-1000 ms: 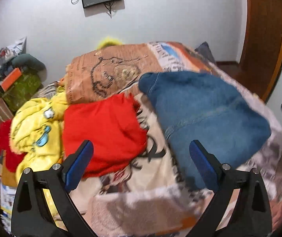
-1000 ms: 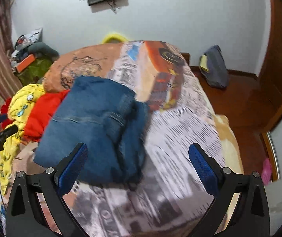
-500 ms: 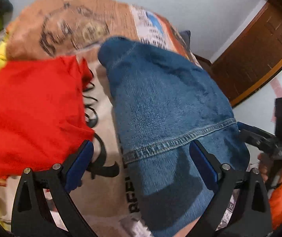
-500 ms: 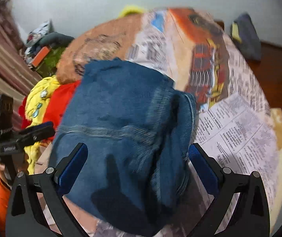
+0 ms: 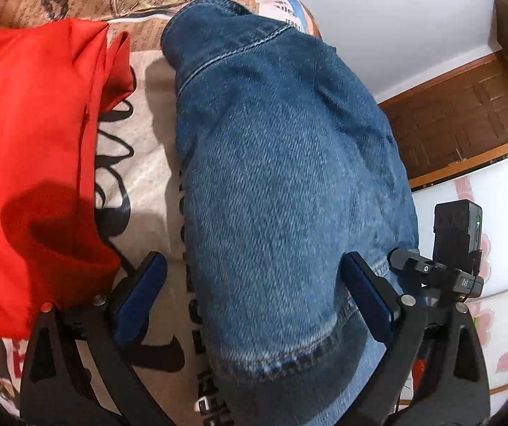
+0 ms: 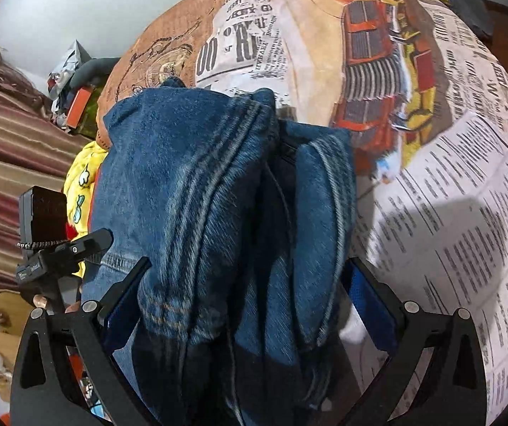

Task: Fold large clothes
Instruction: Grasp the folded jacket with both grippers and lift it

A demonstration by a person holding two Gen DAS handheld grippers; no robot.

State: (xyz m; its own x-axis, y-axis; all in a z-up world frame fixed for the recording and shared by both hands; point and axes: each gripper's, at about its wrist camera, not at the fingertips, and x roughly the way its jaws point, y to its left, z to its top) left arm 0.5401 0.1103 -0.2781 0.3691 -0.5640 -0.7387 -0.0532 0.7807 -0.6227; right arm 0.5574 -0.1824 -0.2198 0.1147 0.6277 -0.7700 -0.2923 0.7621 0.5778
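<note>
Both the left gripper (image 5: 254, 291) and right gripper (image 6: 247, 296) sit spread wide over the folded jeans (image 5: 282, 163) on the bed (image 6: 449, 213), denim hiding whether fingertips touch fabric.

Bedroom with a newsprint-patterned bed

White wall (image 5: 396, 17) meets a brown wooden door (image 5: 467, 124); striped curtain (image 6: 1, 163) hangs beside the bedspread (image 6: 449, 213).

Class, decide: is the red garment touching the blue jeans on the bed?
Apart. The left wrist view shows a strip of printed bedspread plainly separating the red garment from the blue jeans.
</note>
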